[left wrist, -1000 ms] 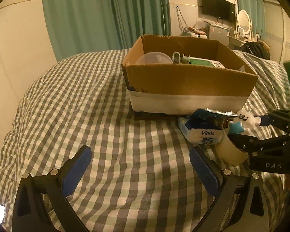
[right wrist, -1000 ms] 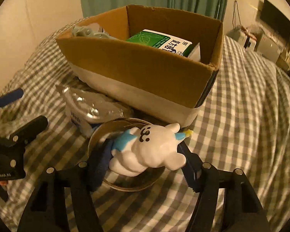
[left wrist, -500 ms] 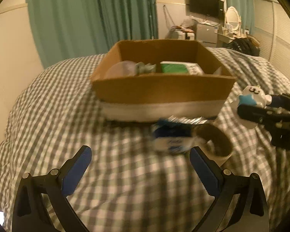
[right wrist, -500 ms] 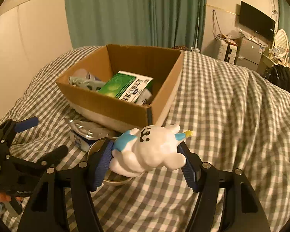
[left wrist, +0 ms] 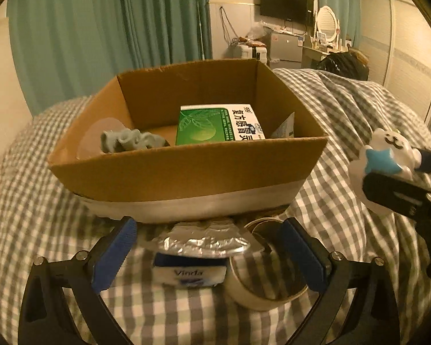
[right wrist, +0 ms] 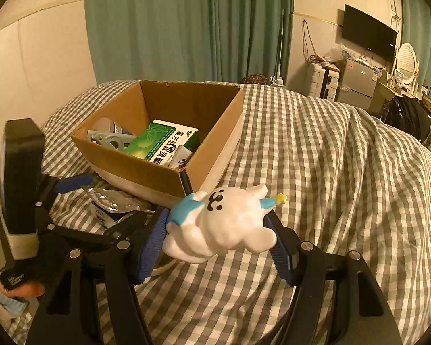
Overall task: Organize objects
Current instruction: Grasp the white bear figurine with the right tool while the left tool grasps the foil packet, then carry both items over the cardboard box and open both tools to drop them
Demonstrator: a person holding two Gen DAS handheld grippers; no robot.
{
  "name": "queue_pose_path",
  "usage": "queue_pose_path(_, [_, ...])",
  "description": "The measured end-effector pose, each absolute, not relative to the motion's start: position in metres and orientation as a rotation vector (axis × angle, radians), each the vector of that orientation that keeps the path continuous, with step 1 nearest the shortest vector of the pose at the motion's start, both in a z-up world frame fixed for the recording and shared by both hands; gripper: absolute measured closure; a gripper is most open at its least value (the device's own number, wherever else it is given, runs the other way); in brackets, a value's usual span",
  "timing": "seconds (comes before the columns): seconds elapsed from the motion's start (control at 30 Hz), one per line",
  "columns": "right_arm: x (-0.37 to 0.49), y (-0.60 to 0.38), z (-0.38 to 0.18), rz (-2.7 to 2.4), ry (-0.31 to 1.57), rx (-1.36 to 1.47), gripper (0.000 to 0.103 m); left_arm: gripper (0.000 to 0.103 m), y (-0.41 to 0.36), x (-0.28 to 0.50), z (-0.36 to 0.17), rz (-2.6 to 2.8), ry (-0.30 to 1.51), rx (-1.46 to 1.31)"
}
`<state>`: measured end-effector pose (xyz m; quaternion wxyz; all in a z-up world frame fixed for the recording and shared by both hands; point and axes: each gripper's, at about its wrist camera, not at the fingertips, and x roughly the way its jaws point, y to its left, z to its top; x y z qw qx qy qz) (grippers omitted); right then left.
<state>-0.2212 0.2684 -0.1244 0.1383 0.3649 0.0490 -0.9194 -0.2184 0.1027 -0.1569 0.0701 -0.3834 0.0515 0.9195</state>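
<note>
above the checked bed [right wrist: 344,172], beside the cardboard box [right wrist: 209,141], a glossy white cloud-shaped figure [right wrist: 224,224] with a blue patch is clamped in the right tool [right wrist: 218,238]; the left tool [left wrist: 207,256] is held wide open, empty

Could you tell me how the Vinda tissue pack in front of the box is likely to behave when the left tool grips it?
The tissue pack probably squashes rather than resists; it looks soft-sided. Its crinkled foil wrapper may slip or crackle. It seems light, so the open left tool should lift it easily.
</note>
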Motion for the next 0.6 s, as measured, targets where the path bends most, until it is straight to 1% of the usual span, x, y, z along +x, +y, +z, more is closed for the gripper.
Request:
queue_pose_path(0.03, [-0.221, 0.268, -0.125, -2.658, 0.139, 1.057, 0.037, 0.011, 0.101, -0.220, -0.158, 2.754, 0.138, -1.166])
queue_pose_path(0.07, [-0.222, 0.269, -0.125, -2.658, 0.137, 1.057, 0.037, 0.023, 0.100, -0.223, -0.160, 2.737, 0.127, -1.183])
queue_pose_path(0.1, [-0.222, 0.268, -0.125, -2.659, 0.136, 1.057, 0.037, 0.030, 0.099, -0.224, -0.161, 2.734, 0.130, -1.203])
queue_pose_path(0.13, [-0.222, 0.268, -0.125, -2.660, 0.136, 1.055, 0.037, 0.032, 0.098, -0.225, -0.161, 2.739, 0.141, -1.208])
queue_pose_path(0.33, [-0.220, 0.267, -0.123, -2.667, 0.144, 1.042, 0.037, 0.032, 0.090, -0.210, -0.150, 2.722, 0.124, -1.194])
queue_pose_path(0.6, [-0.206, 0.265, -0.107, -2.694, 0.126, 0.998, 0.037, 0.032, 0.080, -0.175, -0.113, 2.729, 0.132, -1.132])
